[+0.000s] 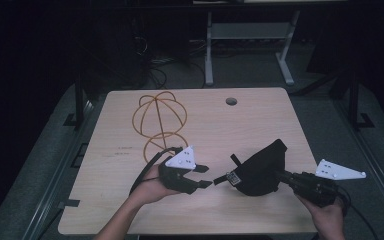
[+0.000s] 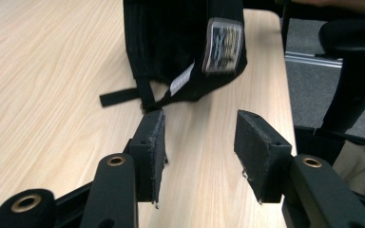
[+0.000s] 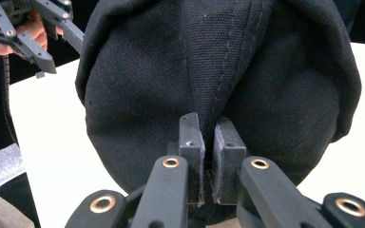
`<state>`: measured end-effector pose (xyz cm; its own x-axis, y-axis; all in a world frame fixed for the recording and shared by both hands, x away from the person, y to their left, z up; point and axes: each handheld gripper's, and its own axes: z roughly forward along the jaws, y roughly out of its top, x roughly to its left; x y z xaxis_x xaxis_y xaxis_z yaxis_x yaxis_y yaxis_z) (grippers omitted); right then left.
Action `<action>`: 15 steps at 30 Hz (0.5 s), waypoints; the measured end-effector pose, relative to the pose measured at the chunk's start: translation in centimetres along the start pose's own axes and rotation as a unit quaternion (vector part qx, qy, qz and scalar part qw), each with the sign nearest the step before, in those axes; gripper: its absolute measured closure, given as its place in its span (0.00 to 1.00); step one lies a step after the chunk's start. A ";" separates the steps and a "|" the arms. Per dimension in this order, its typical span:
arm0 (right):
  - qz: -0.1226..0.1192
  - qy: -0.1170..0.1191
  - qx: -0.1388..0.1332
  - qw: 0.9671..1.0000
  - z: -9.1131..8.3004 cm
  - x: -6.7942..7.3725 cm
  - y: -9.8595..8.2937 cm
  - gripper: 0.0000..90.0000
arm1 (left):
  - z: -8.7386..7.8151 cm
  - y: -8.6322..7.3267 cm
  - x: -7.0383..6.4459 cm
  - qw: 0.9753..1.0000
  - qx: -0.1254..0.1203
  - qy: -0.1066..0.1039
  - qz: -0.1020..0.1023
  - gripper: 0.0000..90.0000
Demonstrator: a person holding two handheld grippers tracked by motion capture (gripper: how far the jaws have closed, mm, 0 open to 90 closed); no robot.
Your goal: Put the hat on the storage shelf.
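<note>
One black cap [image 1: 261, 170] sits between two grippers. The right gripper [image 3: 208, 156] pinches a fold of the cap tight. The left gripper [image 2: 199, 142] is wide apart, just in front of the cap's strap [image 2: 121, 97]. One orange wire ball [image 1: 158, 116] stands behind the left gripper on the wooden table [image 1: 240, 125]. The room is dark.

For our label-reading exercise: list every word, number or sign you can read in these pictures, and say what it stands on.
None can be read.
Sticker on the black cap: printed, but too blurred to read.
White tag at the cap's edge: no legible text.
Small dark marks on the table: too small to read.
</note>
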<state>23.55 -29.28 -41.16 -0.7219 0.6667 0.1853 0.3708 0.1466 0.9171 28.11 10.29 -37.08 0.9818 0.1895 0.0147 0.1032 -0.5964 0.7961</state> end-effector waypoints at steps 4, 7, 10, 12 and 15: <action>0.003 0.004 0.006 1.000 0.1 -0.1 0.7 0.94 | -0.1 -1.5 -0.1 1.000 0.001 0.010 -0.007 0.56; 0.000 0.004 0.012 1.000 0.2 -0.2 1.4 0.94 | -0.3 -2.5 -0.2 1.000 0.001 0.015 -0.014 0.54; -0.005 0.004 0.015 1.000 0.3 -0.2 2.5 0.94 | -0.6 -3.4 -0.2 1.000 0.001 0.023 -0.018 0.52; -0.007 0.004 0.016 1.000 0.4 -0.4 3.1 0.94 | -0.7 -4.0 -0.3 0.999 0.003 0.028 -0.020 0.51; -0.007 0.004 0.019 1.000 0.6 -0.6 4.1 0.94 | -0.9 -4.8 -0.2 0.999 0.006 0.031 -0.025 0.49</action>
<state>25.81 -28.69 -37.75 -0.7319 0.6587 0.1745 0.3820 0.1847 0.9055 27.25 13.82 -40.39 0.9637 0.2666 0.0119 0.1546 -0.5942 0.7893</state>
